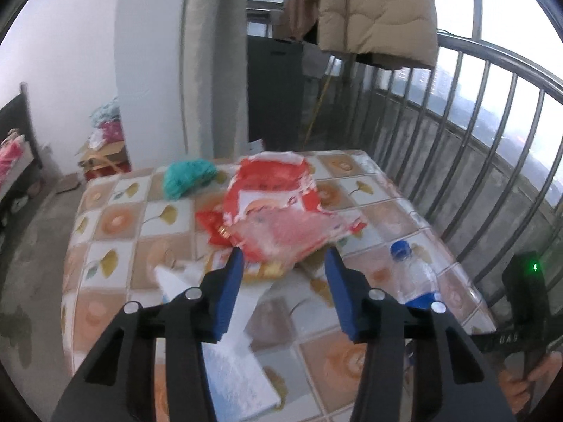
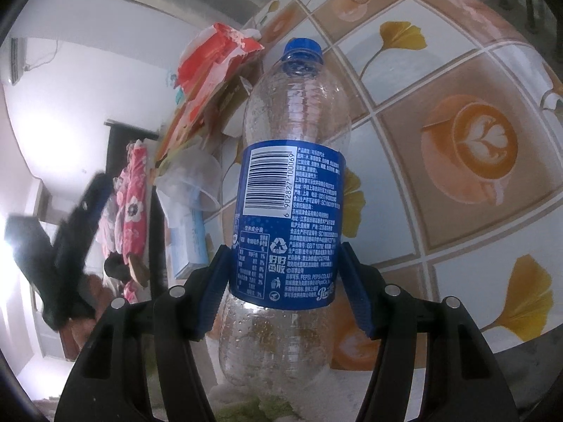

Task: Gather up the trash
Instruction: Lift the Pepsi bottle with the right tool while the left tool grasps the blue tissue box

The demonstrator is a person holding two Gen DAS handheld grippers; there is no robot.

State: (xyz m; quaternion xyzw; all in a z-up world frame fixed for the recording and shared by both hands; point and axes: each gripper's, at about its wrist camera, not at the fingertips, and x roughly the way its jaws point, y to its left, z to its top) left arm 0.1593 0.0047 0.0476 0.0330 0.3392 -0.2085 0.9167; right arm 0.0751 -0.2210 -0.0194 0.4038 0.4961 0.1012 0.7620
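bottle [image 2: 288,190] clamped between right jaws; red wrapper [image 1: 278,211] just beyond left jaws.

Bottle [image 2: 286,190] blue label: barcode 6902827100069, "PEPSI-COLA", "Pepsi" script, "好好回收".

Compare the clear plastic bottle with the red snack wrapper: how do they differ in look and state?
The plastic bottle is clear and rigid, with a blue label and cap; the red snack wrapper is crumpled and flat-sided.
The bottle is clamped between the right gripper jaws; the wrapper lies in the trash pile ahead of the left gripper, ungripped.
Both look empty.
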